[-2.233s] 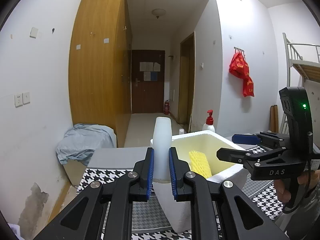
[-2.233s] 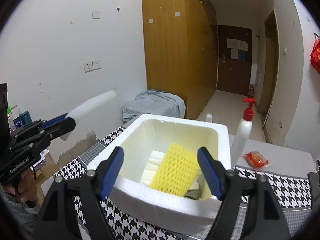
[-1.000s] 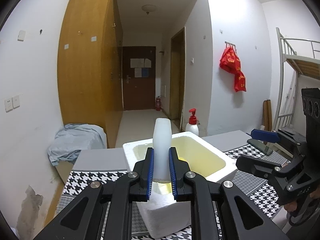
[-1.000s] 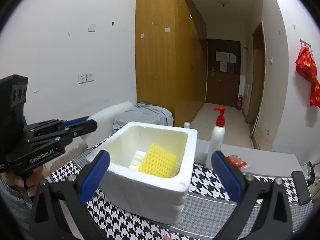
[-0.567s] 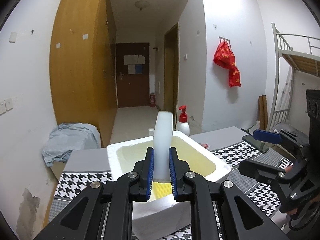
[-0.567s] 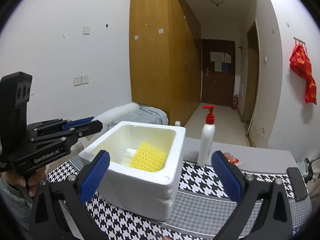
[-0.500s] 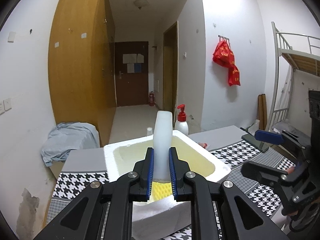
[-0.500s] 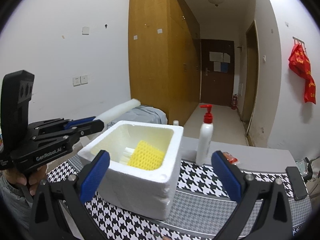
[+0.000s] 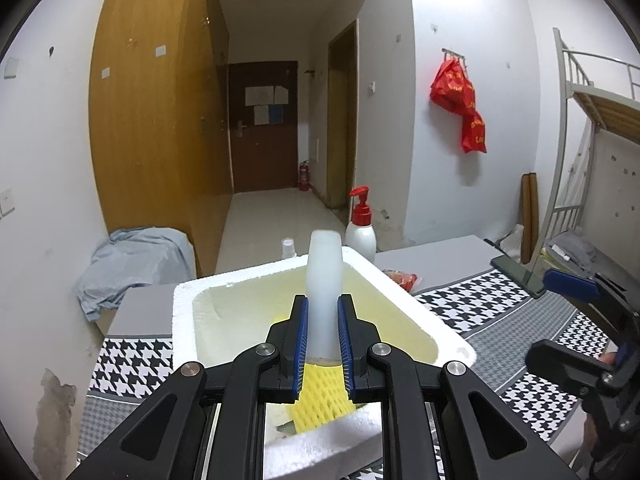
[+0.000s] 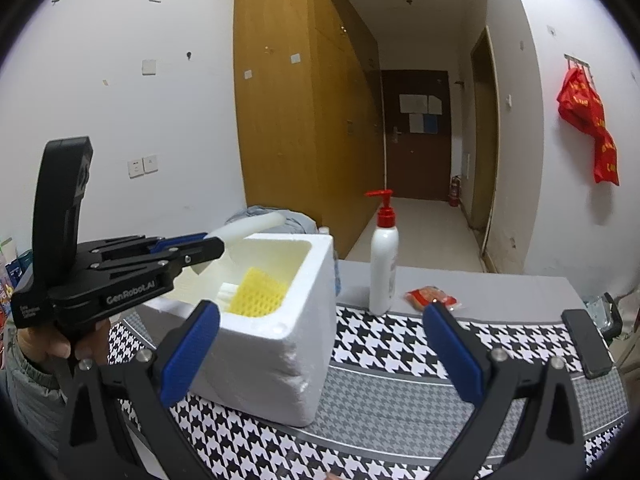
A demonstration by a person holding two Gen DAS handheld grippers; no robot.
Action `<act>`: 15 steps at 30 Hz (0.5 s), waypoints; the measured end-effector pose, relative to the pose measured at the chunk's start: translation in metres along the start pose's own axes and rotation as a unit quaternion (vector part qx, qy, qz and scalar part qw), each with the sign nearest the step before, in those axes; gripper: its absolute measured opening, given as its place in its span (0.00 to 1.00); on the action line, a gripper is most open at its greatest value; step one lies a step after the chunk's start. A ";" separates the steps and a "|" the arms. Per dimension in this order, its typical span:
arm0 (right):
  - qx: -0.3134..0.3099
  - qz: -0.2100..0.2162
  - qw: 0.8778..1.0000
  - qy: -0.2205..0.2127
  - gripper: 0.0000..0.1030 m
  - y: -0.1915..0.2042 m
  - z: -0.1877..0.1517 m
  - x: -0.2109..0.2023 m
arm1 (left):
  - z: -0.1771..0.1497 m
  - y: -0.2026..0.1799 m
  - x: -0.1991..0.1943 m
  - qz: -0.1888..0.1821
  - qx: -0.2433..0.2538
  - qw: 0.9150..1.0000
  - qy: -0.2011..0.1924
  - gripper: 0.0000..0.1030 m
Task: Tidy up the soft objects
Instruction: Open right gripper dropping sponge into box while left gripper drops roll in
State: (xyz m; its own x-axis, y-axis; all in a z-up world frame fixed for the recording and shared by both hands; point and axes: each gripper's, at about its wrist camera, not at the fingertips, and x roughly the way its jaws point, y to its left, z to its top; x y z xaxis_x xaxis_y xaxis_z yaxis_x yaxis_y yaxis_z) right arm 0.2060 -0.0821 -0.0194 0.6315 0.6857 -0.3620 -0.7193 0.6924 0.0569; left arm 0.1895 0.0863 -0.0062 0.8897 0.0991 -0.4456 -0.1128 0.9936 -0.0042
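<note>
You are holding a white foam tube [image 9: 324, 276] in your left claw [image 9: 323, 344], pinched tight between its blue pads [image 9: 302, 344], and it is hanging over the open white styrofoam box [image 9: 424, 320], pointing toward the box's far rim. Inside the box, a yellow foam net sleeve [image 10: 258, 292] is leaning against the near wall, with some white foam pieces [image 10: 228, 291] just beside it. The box is sitting near the left edge of the counter [image 10: 400, 384], on a black-and-white houndstooth cloth. Your right claw [image 10: 320, 352] is hovering with its jaws spread wide and gripping nothing, near the box's front right corner. A white pump bottle with a red top [image 10: 383, 264] is standing upright toward the counter's far edge, and a red snack packet [image 10: 430, 296] is lying just beside it. A dark phone [image 9: 516, 274] is resting near the counter's right edge.
</note>
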 end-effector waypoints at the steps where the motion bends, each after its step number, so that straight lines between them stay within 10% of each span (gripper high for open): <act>1: 0.002 -0.002 1.000 0.000 1.00 -0.002 -0.001 0.000 | 0.001 -0.001 0.002 0.001 0.001 1.000 0.002 0.15; 10: 0.016 -0.006 1.000 0.004 1.00 -0.012 -0.005 0.000 | 0.001 -0.004 0.015 0.021 0.005 1.000 0.009 0.25; 15: 0.015 -0.008 1.000 0.000 1.00 -0.013 -0.004 -0.003 | 0.001 -0.004 0.006 0.019 0.002 1.000 -0.017 0.81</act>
State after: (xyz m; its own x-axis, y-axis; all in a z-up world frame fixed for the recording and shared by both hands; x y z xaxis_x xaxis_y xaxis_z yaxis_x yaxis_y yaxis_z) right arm 0.2122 -0.0942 -0.0228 0.6423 0.6750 -0.3630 -0.7005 0.7092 0.0793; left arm 0.1957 0.0832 -0.0075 0.8993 0.1375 -0.4152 -0.1442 0.9894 0.0154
